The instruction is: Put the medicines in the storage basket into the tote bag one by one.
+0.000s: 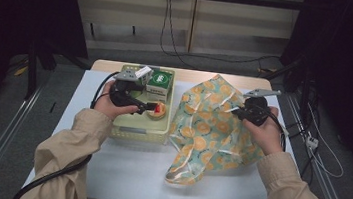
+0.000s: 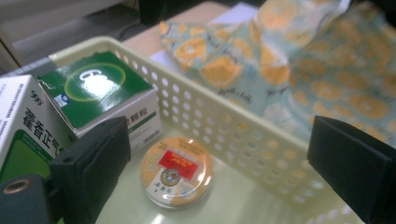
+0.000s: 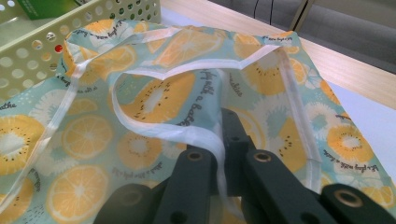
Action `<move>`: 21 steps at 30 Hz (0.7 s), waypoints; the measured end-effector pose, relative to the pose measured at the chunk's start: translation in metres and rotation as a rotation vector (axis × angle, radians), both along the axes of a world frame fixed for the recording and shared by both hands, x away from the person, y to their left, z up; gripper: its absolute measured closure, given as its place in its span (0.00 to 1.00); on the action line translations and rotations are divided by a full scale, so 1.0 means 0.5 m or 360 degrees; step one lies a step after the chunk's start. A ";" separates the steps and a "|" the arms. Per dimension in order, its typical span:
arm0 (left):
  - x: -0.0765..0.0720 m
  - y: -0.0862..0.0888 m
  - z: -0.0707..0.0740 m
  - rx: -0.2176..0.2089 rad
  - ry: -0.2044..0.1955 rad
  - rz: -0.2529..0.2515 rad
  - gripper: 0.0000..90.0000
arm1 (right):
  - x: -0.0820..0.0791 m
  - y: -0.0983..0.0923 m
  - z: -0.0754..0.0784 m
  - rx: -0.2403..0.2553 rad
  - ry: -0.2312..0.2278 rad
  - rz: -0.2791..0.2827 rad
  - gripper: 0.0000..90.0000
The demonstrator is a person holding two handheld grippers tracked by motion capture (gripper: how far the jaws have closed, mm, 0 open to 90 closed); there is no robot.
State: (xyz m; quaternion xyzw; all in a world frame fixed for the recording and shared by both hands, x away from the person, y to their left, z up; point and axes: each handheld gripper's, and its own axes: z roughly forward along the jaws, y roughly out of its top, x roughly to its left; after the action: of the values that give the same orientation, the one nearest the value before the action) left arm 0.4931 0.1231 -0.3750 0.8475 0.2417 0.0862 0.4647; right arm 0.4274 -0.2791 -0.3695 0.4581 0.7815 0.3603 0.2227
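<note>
A pale yellow basket [image 1: 137, 135] holds a green box [image 1: 159, 81], a white box [image 1: 143, 73] and a round orange tin [image 1: 159, 110]. My left gripper [image 1: 147, 107] hovers over the basket, open. In the left gripper view its jaws [image 2: 217, 154] stand wide apart above the tin [image 2: 176, 171], with the green box [image 2: 98, 88] behind. An orange-slice printed bag [image 1: 201, 132] lies to the right of the basket. My right gripper [image 1: 237, 111] is shut on the bag's white strap [image 3: 205, 140], lifting that edge so the bag's mouth [image 3: 159, 88] gapes.
The basket wall [image 2: 224, 135] stands between the tin and the bag [image 2: 303, 70]. A white table top [image 1: 120, 173] carries everything, with a wooden strip at its far edge. Cables run across the floor behind and to the right. Both sleeves enter from the bottom.
</note>
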 end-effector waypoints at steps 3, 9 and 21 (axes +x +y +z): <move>0.014 -0.019 -0.018 0.0063 0.0034 -0.0012 0.10 | 0.001 0.000 -0.001 -0.0003 0.0000 0.0005 1.00; 0.040 -0.048 -0.057 0.0196 0.0076 -0.0018 0.12 | 0.002 0.006 -0.004 0.0003 0.0004 0.0022 1.00; 0.071 -0.090 -0.135 0.0544 0.0136 -0.0046 0.12 | 0.005 0.013 -0.012 -0.0013 0.0040 0.0053 1.00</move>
State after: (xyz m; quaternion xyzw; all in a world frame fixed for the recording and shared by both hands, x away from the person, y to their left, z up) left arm 0.5284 0.0781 -0.4428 0.9204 0.2309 0.0834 0.3044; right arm 0.4297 -0.2728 -0.3754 0.4487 0.7931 0.3550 0.2089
